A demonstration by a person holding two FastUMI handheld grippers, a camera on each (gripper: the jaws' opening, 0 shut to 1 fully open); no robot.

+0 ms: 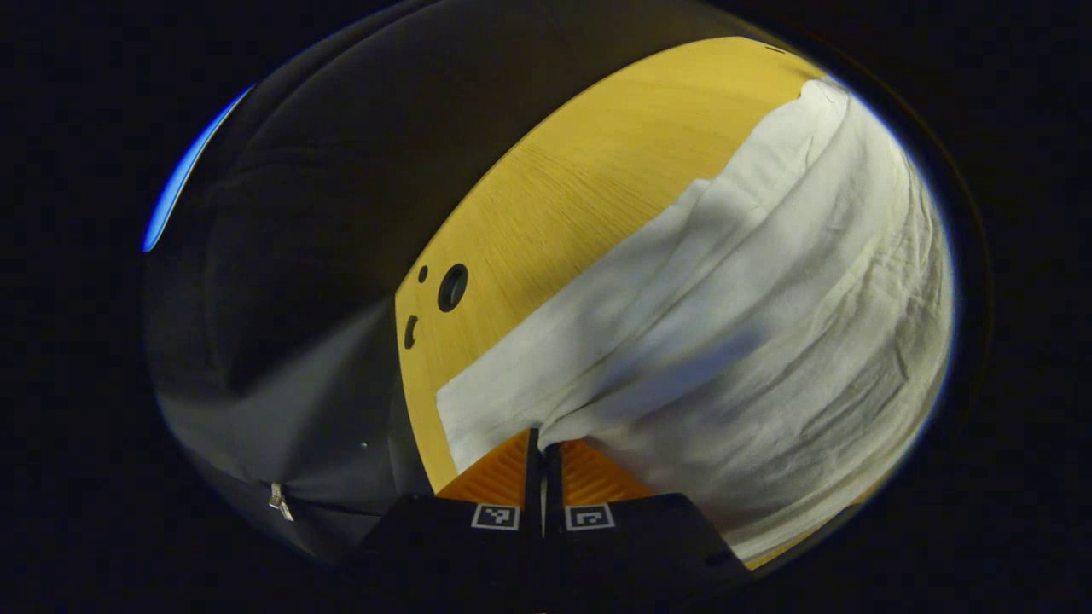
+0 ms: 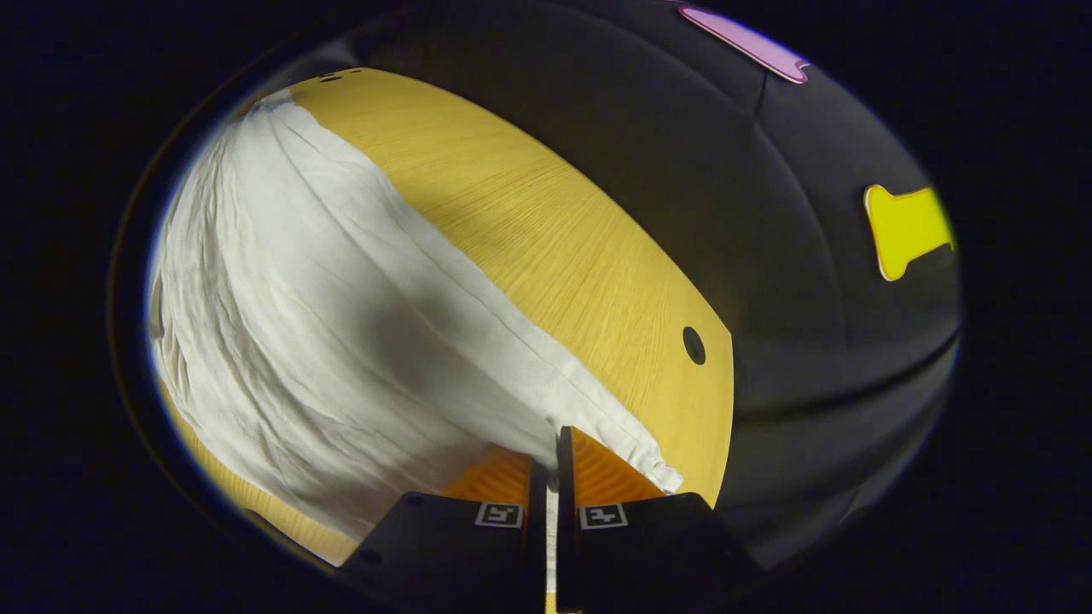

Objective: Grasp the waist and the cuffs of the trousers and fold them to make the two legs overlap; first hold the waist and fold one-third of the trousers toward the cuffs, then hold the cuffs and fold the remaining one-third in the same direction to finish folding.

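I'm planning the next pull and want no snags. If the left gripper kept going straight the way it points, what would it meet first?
More of the white trousers: the left gripper is shut on their edge, and the cloth spreads ahead over the wooden table. Depth beyond is unclear.

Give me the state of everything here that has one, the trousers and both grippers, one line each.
Trousers: wrinkled, spread on the wooden table, edge pinched by both grippers.
Left gripper: shut on the trousers' edge.
Right gripper: shut on the trousers' edge, cloth showing between its fingers.
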